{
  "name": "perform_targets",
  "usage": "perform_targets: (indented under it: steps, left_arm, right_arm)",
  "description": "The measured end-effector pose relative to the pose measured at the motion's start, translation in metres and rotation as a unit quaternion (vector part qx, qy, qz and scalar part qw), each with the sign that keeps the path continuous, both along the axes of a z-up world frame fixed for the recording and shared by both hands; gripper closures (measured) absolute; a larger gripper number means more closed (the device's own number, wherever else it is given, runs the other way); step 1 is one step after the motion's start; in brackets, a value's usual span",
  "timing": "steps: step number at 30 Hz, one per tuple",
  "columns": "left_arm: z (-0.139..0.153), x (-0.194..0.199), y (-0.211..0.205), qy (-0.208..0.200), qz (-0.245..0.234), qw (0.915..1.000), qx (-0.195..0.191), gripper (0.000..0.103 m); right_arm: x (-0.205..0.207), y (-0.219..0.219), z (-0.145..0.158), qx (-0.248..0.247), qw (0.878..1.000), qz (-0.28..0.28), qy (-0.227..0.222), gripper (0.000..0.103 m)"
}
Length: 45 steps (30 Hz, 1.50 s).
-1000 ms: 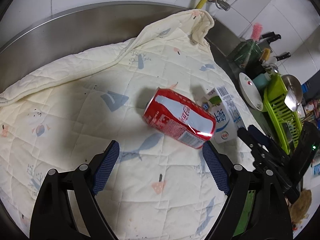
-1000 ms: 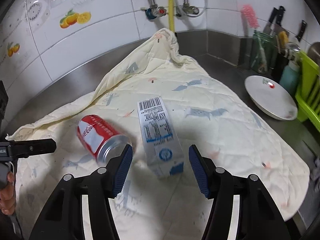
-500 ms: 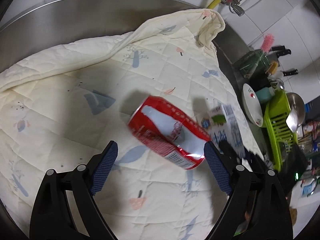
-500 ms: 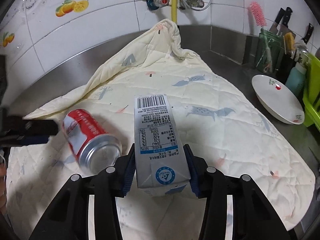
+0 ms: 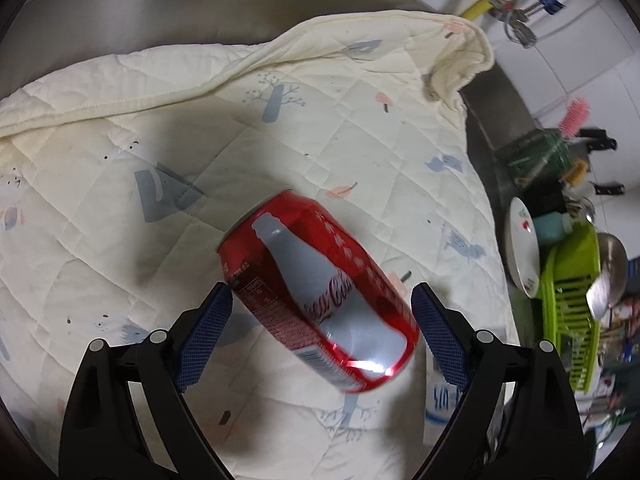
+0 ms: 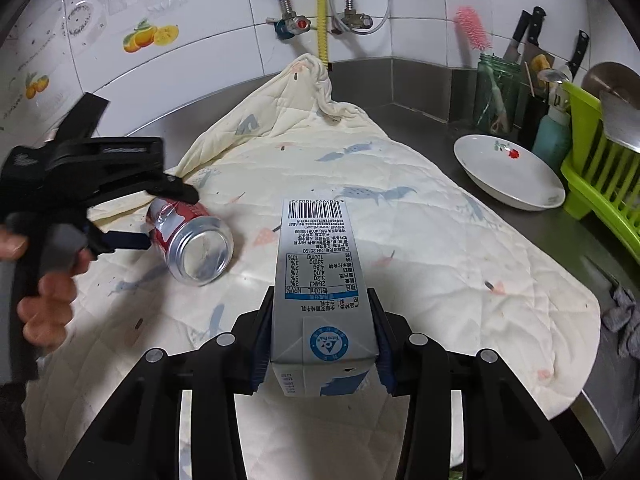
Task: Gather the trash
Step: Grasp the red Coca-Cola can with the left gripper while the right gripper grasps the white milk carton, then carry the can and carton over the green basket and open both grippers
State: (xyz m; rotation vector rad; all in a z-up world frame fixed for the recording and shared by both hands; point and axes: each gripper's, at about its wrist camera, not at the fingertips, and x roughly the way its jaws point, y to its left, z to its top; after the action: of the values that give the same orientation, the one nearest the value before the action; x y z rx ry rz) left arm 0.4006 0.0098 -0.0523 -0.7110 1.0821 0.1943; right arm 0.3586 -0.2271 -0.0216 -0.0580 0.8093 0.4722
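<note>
**Carton clamped, can between spread fingers**

Room: kitchen corner w/ white tiled walls, fruit decals, water valves and a yellow hose [image 6: 322, 12] on the back wall. Stainless steel desk [image 6: 432, 92] runs along the wall; most of it is covered by a cream quilted cloth [image 6: 420, 240] w/ small printed shapes, one corner bunched up against the wall under the valves.

Containers, right side of desk: white bowl [image 6: 508, 168] w/ a red mark inside, sitting on bare steel just beside the cloth edge. Behind it a green glass jar [image 6: 494, 96] holding a pink brush. Lime-green dish rack [image 6: 596, 168] at far right w/ metal utensils in it; knives stand near the wall behind. Grey rag [image 6: 624, 320] on the desk edge, lower right.

Trash: red cola can [image 5: 320, 296] lies on its side on the cloth, silver end facing the right wrist cam. Milk carton [image 6: 320, 292], grey-white w/ barcode and blue print, lies lengthwise just right of the can.

Hands: right gripper [image 6: 320, 344] has its fingers clamped on both sides of the carton near its bottom end. Left gripper [image 5: 320, 336] comes in low over the cloth, fingers apart w/ the can between them; blue pads close to the can's sides, contact can't be told. Person's fingers [image 6: 48, 300] wrap the left gripper's handle at the left edge of the right wrist view.
</note>
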Motion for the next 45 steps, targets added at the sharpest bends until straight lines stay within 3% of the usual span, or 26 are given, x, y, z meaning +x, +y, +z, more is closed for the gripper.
perform_targets:
  steps: [9,16,26,36,45]
  left_arm:
    - [-0.020,0.006,0.001,0.023,0.024,0.9990,-0.030,0.014]
    - [-0.014,-0.001,-0.010,0.009,-0.024,0.9995,-0.017,0.022]
    - [0.005,-0.044,-0.030,-0.023,-0.116,0.9929,-0.013,0.024]
    - [0.021,-0.096,-0.085,-0.048,-0.225,0.9731,-0.012,0.024]
    - [0.032,-0.135,-0.169,-0.070,-0.333,0.9402,-0.012,0.025]
  right_arm:
    - [-0.024,-0.012,-0.003,-0.006,1.000,-0.003,-0.004,0.062]
    - [-0.045,-0.030,-0.002,0.013,1.000,-0.025,0.000,0.062]
    - [-0.100,-0.078,0.003,0.016,0.995,-0.094,0.002,0.062]
    - [-0.160,-0.149,-0.005,-0.017,0.982,-0.188,0.006,0.062]
    - [-0.200,-0.202,-0.032,-0.064,0.961,-0.267,0.024,0.061]
